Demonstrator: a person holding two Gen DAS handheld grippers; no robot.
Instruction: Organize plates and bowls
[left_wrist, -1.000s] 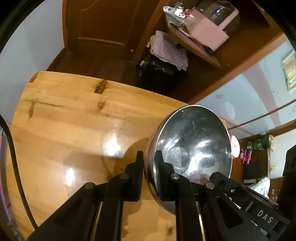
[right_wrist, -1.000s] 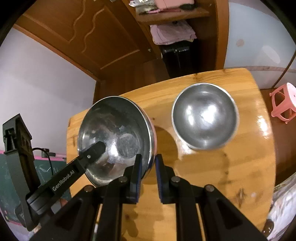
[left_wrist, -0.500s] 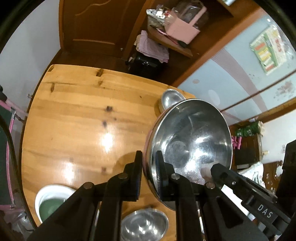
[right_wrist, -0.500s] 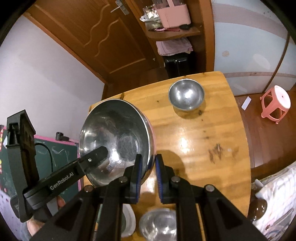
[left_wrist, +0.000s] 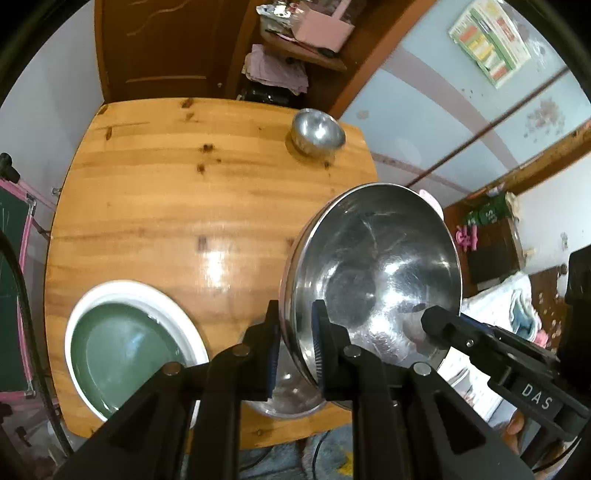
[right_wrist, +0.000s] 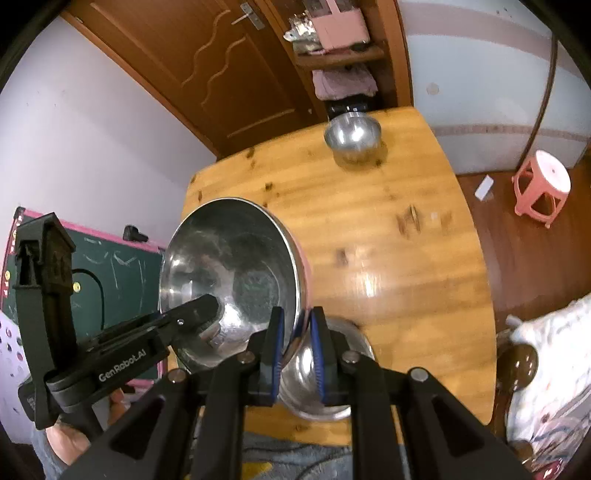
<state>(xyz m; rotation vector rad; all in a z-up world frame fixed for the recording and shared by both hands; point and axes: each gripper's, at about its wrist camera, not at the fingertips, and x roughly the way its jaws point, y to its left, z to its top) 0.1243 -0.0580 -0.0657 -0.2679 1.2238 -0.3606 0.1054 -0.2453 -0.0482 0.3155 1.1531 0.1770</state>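
Observation:
A large steel bowl (left_wrist: 373, 280) hangs tilted above the wooden table (left_wrist: 166, 206), held by its rim on two opposite sides. My left gripper (left_wrist: 295, 343) is shut on one side of the rim. My right gripper (right_wrist: 297, 343) is shut on the other side of the same large steel bowl (right_wrist: 229, 280). A small steel bowl (left_wrist: 317, 133) stands at the table's far end. Another steel bowl (right_wrist: 332, 376) sits at the near edge, below the held one. A white dish with a green inside (left_wrist: 129, 343) lies near left.
A pink stool (right_wrist: 541, 188) stands on the floor to the right of the table. A green chalkboard (right_wrist: 110, 273) leans at the left. Beyond the far end are a wooden door (right_wrist: 221, 74) and a shelf with cloths. A hand shows under the left gripper's handle.
Both grippers have drawn back and up from the far end with the large bowl between them. The white dish and the near steel bowl have come into view.

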